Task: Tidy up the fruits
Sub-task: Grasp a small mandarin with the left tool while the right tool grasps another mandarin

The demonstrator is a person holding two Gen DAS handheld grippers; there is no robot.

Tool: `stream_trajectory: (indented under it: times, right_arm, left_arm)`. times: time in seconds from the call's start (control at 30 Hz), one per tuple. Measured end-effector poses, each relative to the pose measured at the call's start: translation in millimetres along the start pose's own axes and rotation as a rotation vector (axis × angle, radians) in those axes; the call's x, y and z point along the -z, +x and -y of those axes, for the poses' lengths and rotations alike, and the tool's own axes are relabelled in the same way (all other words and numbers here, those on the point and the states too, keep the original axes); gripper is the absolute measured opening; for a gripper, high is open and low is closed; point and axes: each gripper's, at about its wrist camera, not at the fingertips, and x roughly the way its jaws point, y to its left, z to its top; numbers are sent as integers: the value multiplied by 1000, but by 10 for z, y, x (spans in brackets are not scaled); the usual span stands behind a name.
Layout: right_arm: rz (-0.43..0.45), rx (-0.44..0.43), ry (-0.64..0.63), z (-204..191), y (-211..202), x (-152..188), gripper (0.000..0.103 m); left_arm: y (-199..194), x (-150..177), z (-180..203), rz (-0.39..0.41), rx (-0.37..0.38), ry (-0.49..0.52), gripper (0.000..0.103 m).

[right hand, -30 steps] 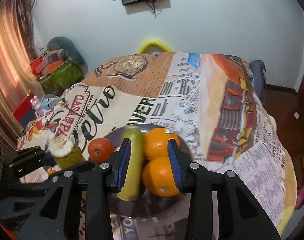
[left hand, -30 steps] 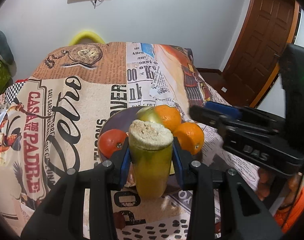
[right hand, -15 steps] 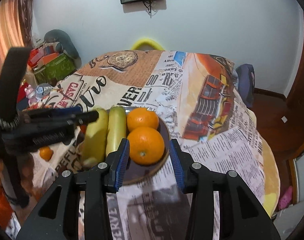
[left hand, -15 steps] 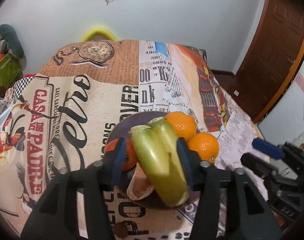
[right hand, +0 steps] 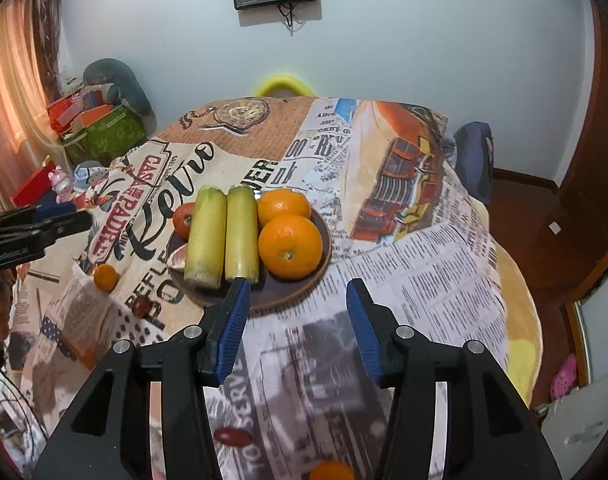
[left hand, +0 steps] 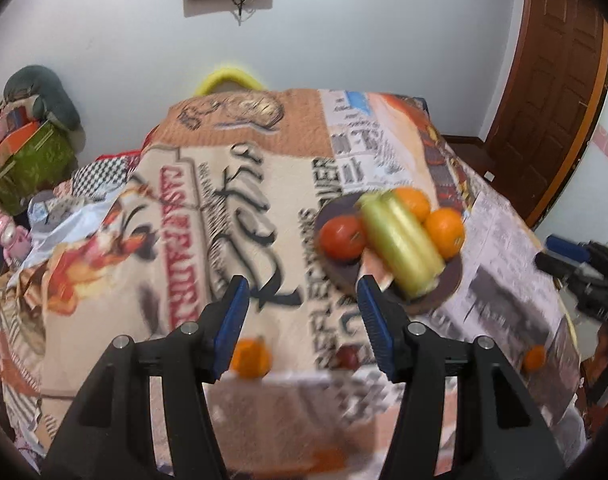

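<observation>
A dark round plate on the printed tablecloth holds two yellow-green stalk pieces, two oranges and a red fruit. The plate also shows right of centre in the blurred left wrist view, with the stalk pieces. My left gripper is open and empty, left of and nearer than the plate. My right gripper is open and empty, just in front of the plate. A small orange lies on the cloth left of the plate.
A small dark red fruit lies near the plate; another and an orange lie near the front edge. The table drops off on all sides. Boxes and clutter stand at the far left. A wooden door is at right.
My left gripper laid its stalk piece on the plate beside the other, opened, and drew back to the left. My right gripper drew back from the plate.
</observation>
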Motion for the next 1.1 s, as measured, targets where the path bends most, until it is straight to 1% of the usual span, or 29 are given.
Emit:
stream_trajectory:
  times: [0.1,0.27,0.47,0.63,0.7,0.77,0.8,0.83,0.87,0.93,1.1]
  right_arm:
    - [-19,20,16,1,-39,109,54]
    - [-69,63,57,65,-80,337,54]
    - [-153,104,148,227,-70,656,54]
    - [-237,85,243,311,71,932,54]
    - [-263,77,258,310,117,1008,54]
    - [-280,67,265,295,152,1062,53]
    - [-289,63,260,281,167,1084,51]
    - [-290,65,255,273,171,1095,46]
    - [-295,69,246,262,175,1103,44]
    - [-296,73,233,259,165,1111,31]
    - [-279,41,255,281,114,1132,31]
  left_arm:
    - [-4,162,-159,-26,-6,-14,56]
    - [105,356,-382,-76,8,-60,56]
    - [326,522,-494,-137,38,-71,56]
    - [504,616,-514,-176,59,-72,56]
    - [548,619,-517,-184,67,-76,54]
    - [585,613,-507,-186,68,-70,50]
    - [601,610,-501,-186,68,-69,48]
    - [619,607,-499,-187,67,-68,45]
    - [643,605,-502,-190,65,-69,40]
    - [689,606,-514,-198,72,-83,36]
    - [655,603,-525,-188,70,-108,35]
